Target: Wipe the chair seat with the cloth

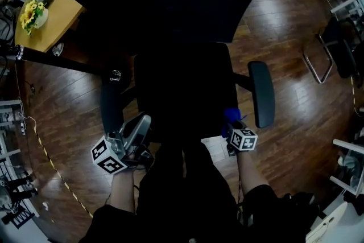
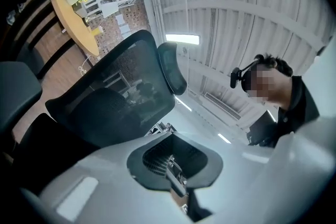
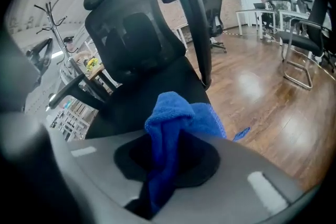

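Note:
A black office chair stands in front of me; its seat [image 1: 182, 88] is dark and its mesh backrest [image 2: 115, 97] rises behind it. My right gripper [image 1: 233, 125] hovers at the seat's front right corner, shut on a bunched blue cloth [image 3: 176, 113] that sticks out between the jaws, with the seat [image 3: 152, 92] just beyond. The cloth [image 1: 230, 115] shows as a small blue patch in the head view. My left gripper [image 1: 135, 132] is at the seat's front left corner, tilted upward toward the backrest and headrest [image 2: 172, 65]. Its jaws meet with nothing between them.
Armrests flank the seat at left [image 1: 111, 105] and right [image 1: 262, 93]. A yellow table [image 1: 54, 14] with flowers [image 1: 33, 13] and a coat stand pole [image 1: 57, 61] are to the far left. Another chair [image 1: 335, 48] stands at right on the wood floor.

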The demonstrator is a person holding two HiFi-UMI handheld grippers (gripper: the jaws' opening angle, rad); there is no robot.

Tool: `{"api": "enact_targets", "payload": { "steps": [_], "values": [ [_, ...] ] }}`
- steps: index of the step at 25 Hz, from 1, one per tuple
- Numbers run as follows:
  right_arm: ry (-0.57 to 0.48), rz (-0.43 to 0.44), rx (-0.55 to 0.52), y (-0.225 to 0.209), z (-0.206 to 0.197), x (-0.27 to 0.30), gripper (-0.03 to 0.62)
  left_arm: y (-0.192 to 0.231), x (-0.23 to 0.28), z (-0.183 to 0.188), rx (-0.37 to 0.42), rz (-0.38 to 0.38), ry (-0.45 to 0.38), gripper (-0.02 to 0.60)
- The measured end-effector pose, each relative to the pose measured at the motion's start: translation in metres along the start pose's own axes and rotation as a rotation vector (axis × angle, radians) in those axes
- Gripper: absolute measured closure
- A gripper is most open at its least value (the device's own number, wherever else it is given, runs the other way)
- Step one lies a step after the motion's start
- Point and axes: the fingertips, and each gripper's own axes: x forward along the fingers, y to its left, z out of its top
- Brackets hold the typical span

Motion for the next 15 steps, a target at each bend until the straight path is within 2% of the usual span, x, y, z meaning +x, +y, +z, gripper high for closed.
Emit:
{"api": "enact_targets", "payload": {
  "steps": [3,6,11,15],
  "values": [
    [-0.035,0.024,0.038,0.016,0.014,-0.006,0.531,-0.011,0.003,0.007,0.023,-0.009,0.006,0.589],
    [-0.129,0.144,0.038,0.068,0.055,-0.034,0.531,-0.034,0.006,0.016,0.043,-0.037,0.001,0.589],
    [-0.401,0.422,0.053,0.183,0.176,-0.117,0.531,-0.09,0.022,0.049,0.102,-0.136,-0.013,0.589],
    [-0.594,0.624,0.01,0.257,0.267,-0.198,0.531,-0.132,0.034,0.07,0.186,-0.233,-0.016,0.589]
  ]
}}
